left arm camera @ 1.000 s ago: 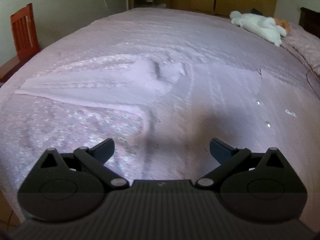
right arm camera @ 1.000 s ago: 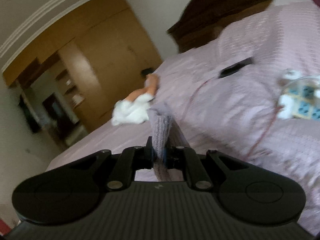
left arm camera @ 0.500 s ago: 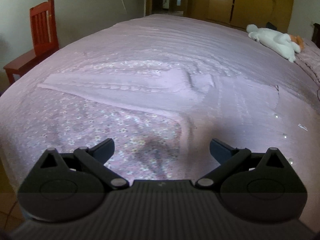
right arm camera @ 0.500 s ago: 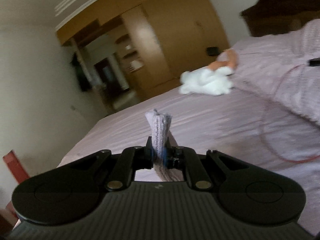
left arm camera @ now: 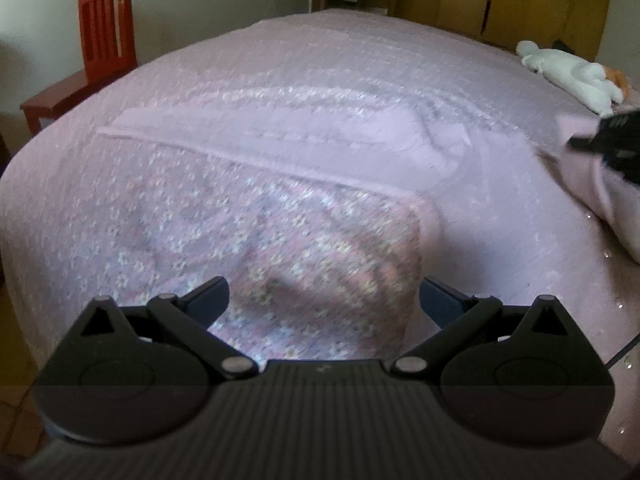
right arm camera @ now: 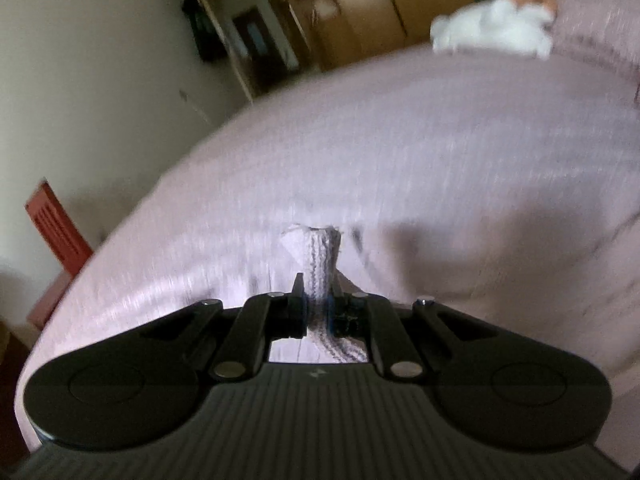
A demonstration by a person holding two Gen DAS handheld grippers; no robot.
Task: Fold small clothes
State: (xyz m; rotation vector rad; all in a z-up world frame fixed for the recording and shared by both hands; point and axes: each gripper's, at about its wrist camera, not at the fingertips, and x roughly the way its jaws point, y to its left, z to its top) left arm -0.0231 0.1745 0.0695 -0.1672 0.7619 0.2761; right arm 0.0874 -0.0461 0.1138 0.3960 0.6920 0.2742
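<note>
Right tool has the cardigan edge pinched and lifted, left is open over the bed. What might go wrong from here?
1. The right tool grips only a narrow bunched strip of the lilac knit garment, so the fabric may slip out under a harder pull.
2. The left tool is open and holds nothing; with nothing pinned, the whole garment could drag across the bedspread instead of folding.
3. The right wrist view is motion-blurred, so landing the edge could be imprecise.
</note>
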